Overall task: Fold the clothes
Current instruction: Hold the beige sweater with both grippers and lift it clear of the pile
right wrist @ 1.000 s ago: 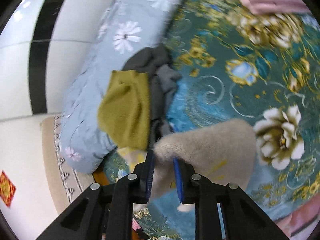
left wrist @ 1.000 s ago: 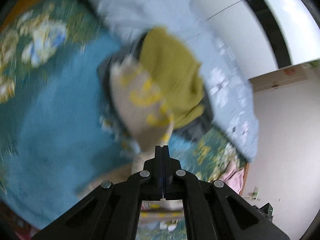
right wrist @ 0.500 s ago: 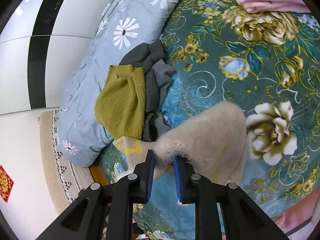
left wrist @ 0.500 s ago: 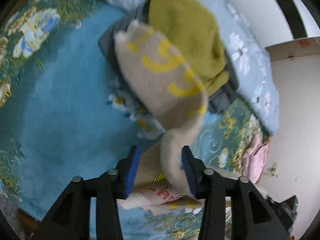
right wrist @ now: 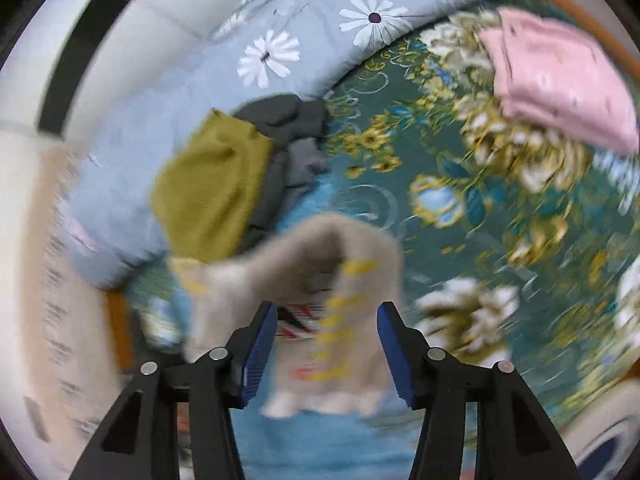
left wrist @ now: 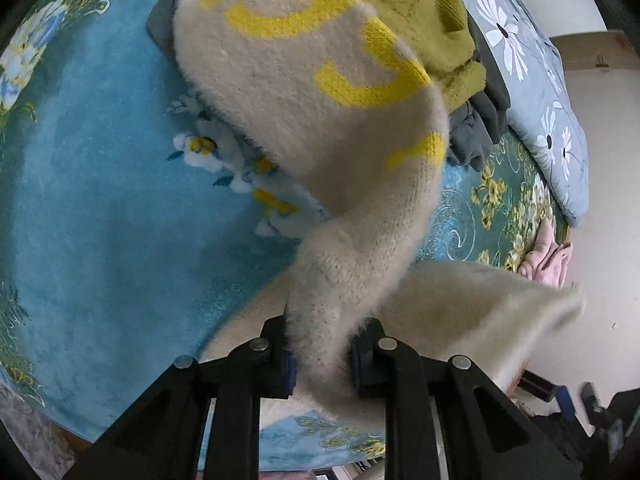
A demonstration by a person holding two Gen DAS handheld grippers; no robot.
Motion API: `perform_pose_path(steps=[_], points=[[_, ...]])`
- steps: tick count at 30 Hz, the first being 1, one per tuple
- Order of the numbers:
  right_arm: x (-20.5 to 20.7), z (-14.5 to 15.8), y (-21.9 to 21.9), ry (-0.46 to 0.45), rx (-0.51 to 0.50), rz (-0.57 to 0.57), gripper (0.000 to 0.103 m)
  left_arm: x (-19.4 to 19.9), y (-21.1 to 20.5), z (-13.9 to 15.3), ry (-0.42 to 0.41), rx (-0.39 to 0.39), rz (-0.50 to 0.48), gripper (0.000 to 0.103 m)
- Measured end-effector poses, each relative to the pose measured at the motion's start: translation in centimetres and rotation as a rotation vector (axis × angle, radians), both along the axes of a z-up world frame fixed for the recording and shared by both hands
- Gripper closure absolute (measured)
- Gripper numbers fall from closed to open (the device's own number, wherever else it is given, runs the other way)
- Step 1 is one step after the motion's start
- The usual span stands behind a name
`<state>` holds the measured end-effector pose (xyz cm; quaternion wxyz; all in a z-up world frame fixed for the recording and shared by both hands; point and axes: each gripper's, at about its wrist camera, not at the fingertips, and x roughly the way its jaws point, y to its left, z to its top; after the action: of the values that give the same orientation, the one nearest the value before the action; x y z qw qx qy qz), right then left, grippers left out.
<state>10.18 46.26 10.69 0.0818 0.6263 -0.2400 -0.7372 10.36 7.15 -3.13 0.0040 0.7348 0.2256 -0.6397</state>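
Note:
A fuzzy beige sweater with yellow letters (left wrist: 320,92) hangs over the teal floral bedspread (left wrist: 100,208). My left gripper (left wrist: 322,354) is shut on a bunched fold of the sweater, the fabric filling the gap between its blue pads. In the blurred right wrist view the beige sweater (right wrist: 320,280) lies loose below and in front of my right gripper (right wrist: 326,344), whose jaws stand wide open with nothing between them.
An olive sweater (right wrist: 208,192) and dark grey clothes (right wrist: 296,136) lie piled against a light blue daisy quilt (right wrist: 320,20). A folded pink garment (right wrist: 560,80) sits on the bedspread at the far right. The bed edge and floor show at the lower right of the left wrist view.
My right gripper has opened and let go of the sweater, which dropped in front of it. My left gripper closed on a thick fold and moved nearer the pile.

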Motion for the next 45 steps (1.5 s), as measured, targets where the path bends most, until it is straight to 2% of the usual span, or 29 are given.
perform_pose_path(steps=[2,5,14,15,16,17,18,19,22,26,29,34,39,45], points=[[-1.3,-1.7,-1.0,-0.026,0.043,0.037,0.047,0.2,-0.1,-0.1,-0.008,0.000,0.002,0.083],[-3.1,-4.1,-1.9,-0.051,0.033,0.007,0.047,0.4,-0.2,-0.1,-0.015,-0.001,0.004,0.083],[-7.1,-8.4,-4.3,-0.099,0.127,0.033,0.048,-0.6,-0.7,-0.2,-0.049,-0.001,0.035,0.083],[-7.4,-8.7,-4.3,-0.105,0.131,0.033,0.051,-0.7,-0.8,-0.2,-0.050,-0.003,0.042,0.083],[-7.6,-8.9,-4.2,-0.108,0.133,0.031,0.067,-0.7,-0.9,0.0,-0.045,-0.008,0.051,0.083],[-7.7,-9.0,-4.2,-0.112,0.135,0.029,0.077,-0.7,-1.0,0.1,-0.041,-0.012,0.059,0.086],[-7.9,-9.2,-4.1,-0.115,0.136,0.027,0.087,-0.8,-1.1,0.3,-0.037,-0.017,0.068,0.088],[-7.9,-9.0,-3.9,-0.113,0.130,0.019,0.091,-0.8,-1.2,0.5,-0.032,-0.021,0.077,0.089],[-7.8,-7.5,-3.4,-0.067,0.094,0.009,0.093,-0.3,-1.5,1.8,0.002,-0.020,0.129,0.091],[-7.2,-2.9,-2.5,0.060,0.054,0.015,0.093,0.6,-1.6,5.7,0.098,-0.010,0.187,0.092],[-6.5,1.2,-1.8,0.163,0.017,0.021,0.093,0.8,-1.3,10.0,0.223,-0.007,0.210,0.092],[-4.8,6.9,-1.4,0.310,-0.042,0.058,0.093,1.4,-3.1,18.1,0.430,0.022,0.262,0.092],[-1.0,12.6,-1.7,0.458,-0.062,0.111,0.093,5.7,-4.2,23.7,0.574,0.062,0.249,0.092],[6.4,16.4,-1.6,0.549,-0.061,0.132,0.093,12.9,-6.1,26.8,0.643,0.108,0.228,0.092]])
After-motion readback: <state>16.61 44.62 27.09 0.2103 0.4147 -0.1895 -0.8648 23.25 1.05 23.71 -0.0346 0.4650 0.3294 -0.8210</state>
